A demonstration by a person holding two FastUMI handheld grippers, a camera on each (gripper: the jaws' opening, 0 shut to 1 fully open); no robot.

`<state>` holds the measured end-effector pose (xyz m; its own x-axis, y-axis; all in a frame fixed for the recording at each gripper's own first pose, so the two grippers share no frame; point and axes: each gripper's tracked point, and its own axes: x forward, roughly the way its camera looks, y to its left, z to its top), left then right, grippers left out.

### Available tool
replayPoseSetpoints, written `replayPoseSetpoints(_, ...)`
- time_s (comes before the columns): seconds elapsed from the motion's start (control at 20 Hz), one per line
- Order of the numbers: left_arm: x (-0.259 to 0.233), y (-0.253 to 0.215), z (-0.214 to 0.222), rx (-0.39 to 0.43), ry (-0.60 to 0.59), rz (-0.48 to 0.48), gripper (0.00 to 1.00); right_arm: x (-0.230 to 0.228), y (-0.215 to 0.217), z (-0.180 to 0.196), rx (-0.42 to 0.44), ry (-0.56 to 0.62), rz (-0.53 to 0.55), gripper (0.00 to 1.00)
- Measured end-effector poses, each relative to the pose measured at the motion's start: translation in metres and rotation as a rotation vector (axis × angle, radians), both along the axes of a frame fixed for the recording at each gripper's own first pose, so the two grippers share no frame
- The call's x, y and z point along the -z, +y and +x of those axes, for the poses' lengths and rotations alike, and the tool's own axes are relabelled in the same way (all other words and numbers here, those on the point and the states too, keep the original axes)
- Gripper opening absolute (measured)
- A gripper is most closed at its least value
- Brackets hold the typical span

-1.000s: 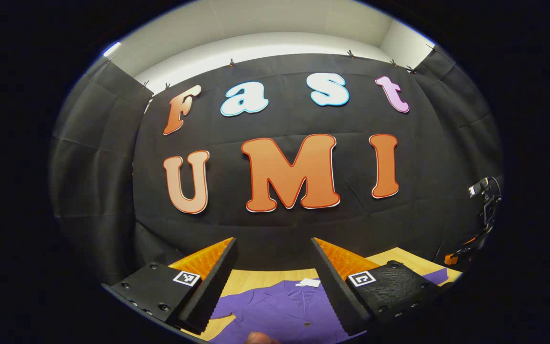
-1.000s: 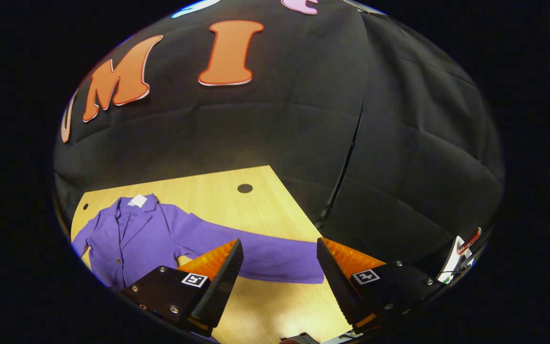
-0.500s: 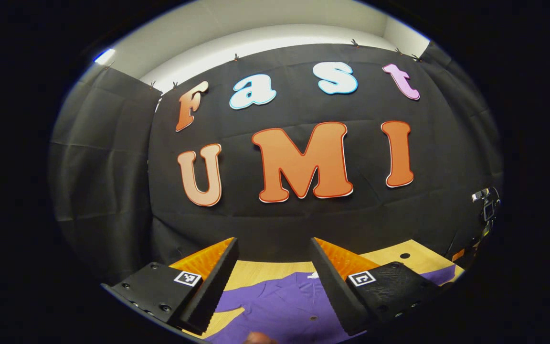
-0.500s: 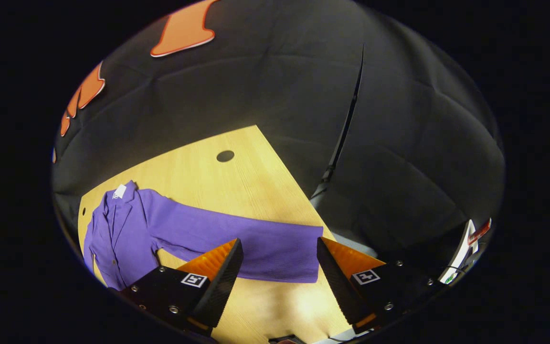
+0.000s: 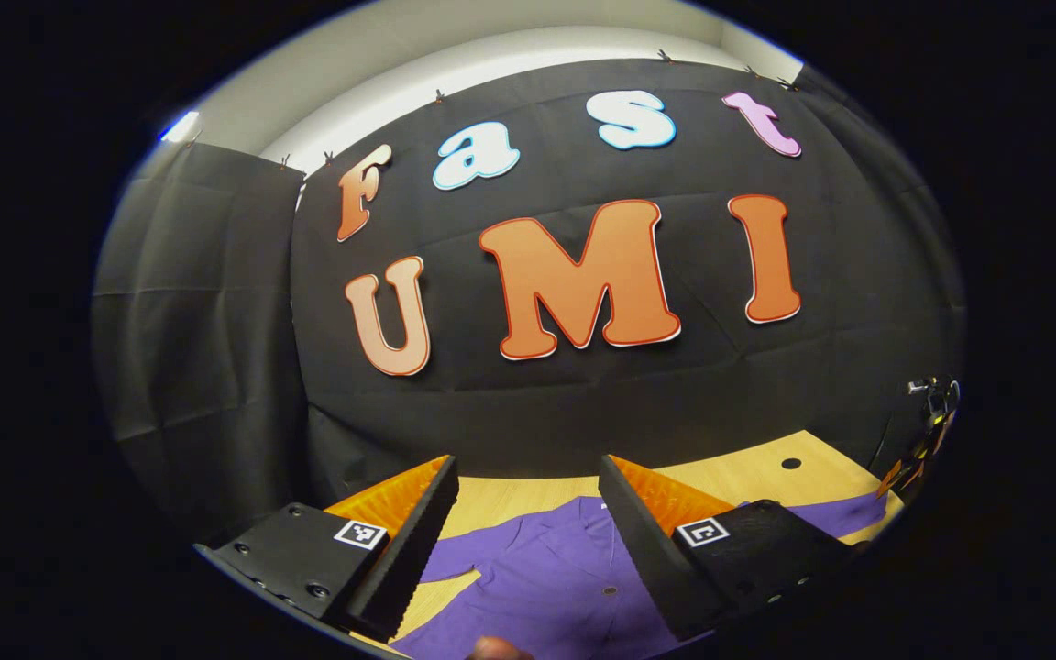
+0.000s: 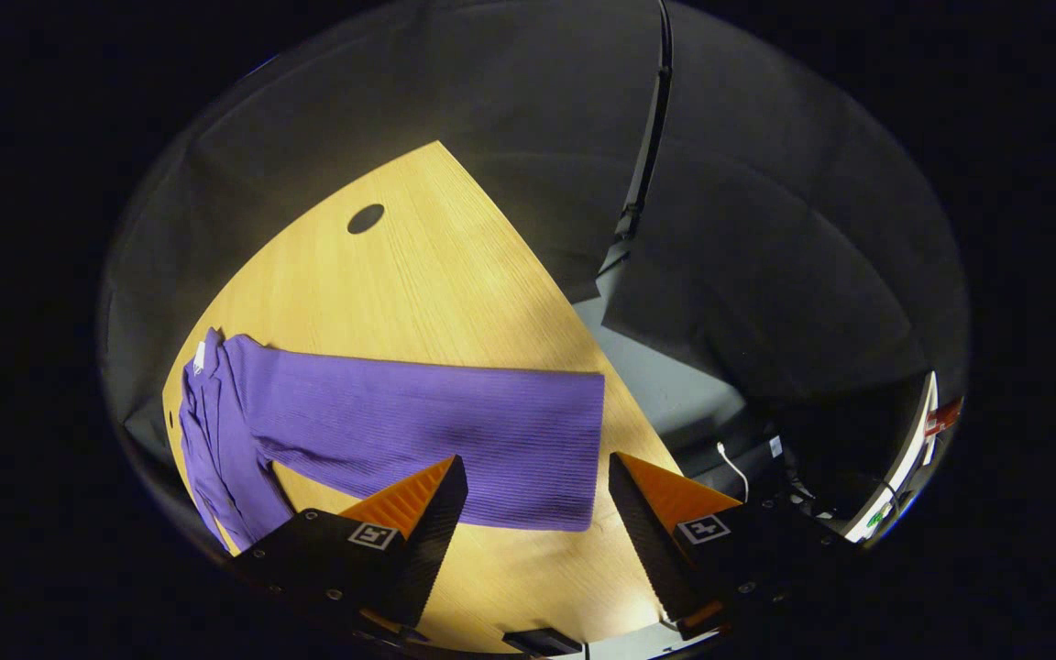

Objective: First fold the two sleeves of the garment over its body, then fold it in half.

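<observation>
Since a second ago, the right gripper is being tipped down toward the surface, so that the outstretched sleeve is now being framed large between its fingers; the left gripper is being shifted only slightly. On the left, the purple garment is being kept spread flat on the wooden surface, front up, collar toward the far wall, apparently so each sleeve can be folded across the body. The left gripper is being held above the garment's chest, its fingers set wide apart, nothing being gripped or touched. On the right, the sleeve is being left extended toward the surface's edge, its cuff end lying just ahead of the right gripper. Its fingers are likewise being held wide and empty, evidently lined up for a grasp near the cuff.
</observation>
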<state>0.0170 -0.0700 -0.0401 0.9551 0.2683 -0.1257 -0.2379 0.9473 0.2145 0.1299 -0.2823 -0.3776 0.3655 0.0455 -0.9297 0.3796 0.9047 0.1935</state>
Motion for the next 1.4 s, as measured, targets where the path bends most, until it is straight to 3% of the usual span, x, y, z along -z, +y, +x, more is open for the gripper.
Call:
replayPoseSetpoints(0.35,0.010,-0.007,-0.004,0.000,0.048,0.020,1.00,0.025,0.012,0.000,0.014,0.049,0.061,0.94)
replayPoseSetpoints(0.75,0.017,-0.005,-0.009,-0.023,0.077,0.029,1.00,0.040,0.001,-0.001,0.003,0.087,-0.040,0.88)
replayPoseSetpoints(0.95,0.013,-0.011,-0.007,-0.004,0.057,0.035,1.00,0.038,0.007,0.000,0.028,0.078,-0.007,0.30)
replayPoseSetpoints(1.0,0.012,-0.012,-0.007,0.005,0.056,0.035,0.98,0.038,0.012,0.001,0.047,0.067,0.030,0.25)
replayPoseSetpoints(1.05,0.014,-0.012,-0.006,0.015,0.057,0.033,0.98,0.033,0.018,0.003,0.070,0.058,0.076,0.12)
replayPoseSetpoints(1.15,0.013,-0.011,-0.008,0.034,0.057,0.030,0.98,0.018,0.024,0.005,0.083,0.012,0.106,0.05)
replayPoseSetpoints(1.4,0.017,0.011,-0.010,0.076,0.050,0.008,0.98,-0.048,0.043,0.003,0.040,-0.109,0.066,0.04)
